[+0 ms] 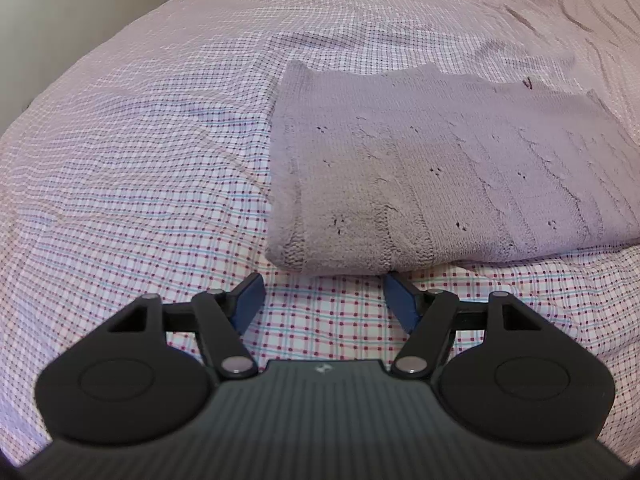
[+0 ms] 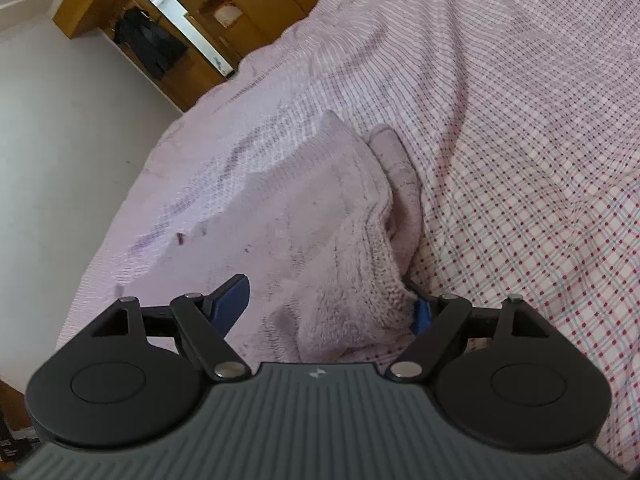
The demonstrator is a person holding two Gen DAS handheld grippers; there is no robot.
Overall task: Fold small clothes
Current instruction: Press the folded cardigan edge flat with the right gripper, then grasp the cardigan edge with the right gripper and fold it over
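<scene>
A folded lilac knitted sweater lies flat on the checked bed sheet, right of centre in the left wrist view. My left gripper is open just before the sweater's near edge. Its right fingertip touches that edge, and only sheet shows between the fingers. In the right wrist view the sweater fills the middle, with a thick knit fold at its right side. My right gripper stands wide open around that fold. The left finger hovers above the cloth, and the right finger is partly hidden by the knit.
The bed sheet stretches wide on every side of the sweater, with wrinkles toward the far end. Past the bed's far edge stand a wooden wardrobe with a dark garment hanging in it and a pale wall.
</scene>
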